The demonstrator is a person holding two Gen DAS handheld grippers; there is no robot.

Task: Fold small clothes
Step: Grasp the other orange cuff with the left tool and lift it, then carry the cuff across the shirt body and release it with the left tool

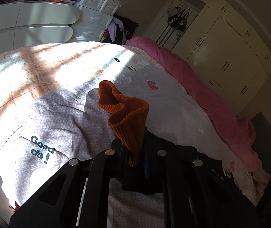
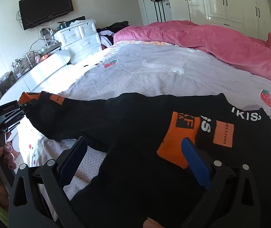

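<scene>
A: Where are we with the black sweatshirt point(image 2: 135, 117)?
B: It lies unfolded on the bedspread point(image 2: 154, 72), near the pink duvet point(image 2: 211, 38); our left gripper point(image 1: 135, 152) pinches its orange cuff point(image 1: 124, 110); our right gripper point(image 2: 135, 152) hovers wide above it, holding nothing; every fold remains.

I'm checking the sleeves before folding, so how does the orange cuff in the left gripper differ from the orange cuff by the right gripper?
The left gripper is shut on the left cuff, which is lifted and bunched up; the right cuff lies flat on the black garment, with no grip on it. The right gripper stands open around the right cuff. Both cuffs are orange ribbed knit.
</scene>
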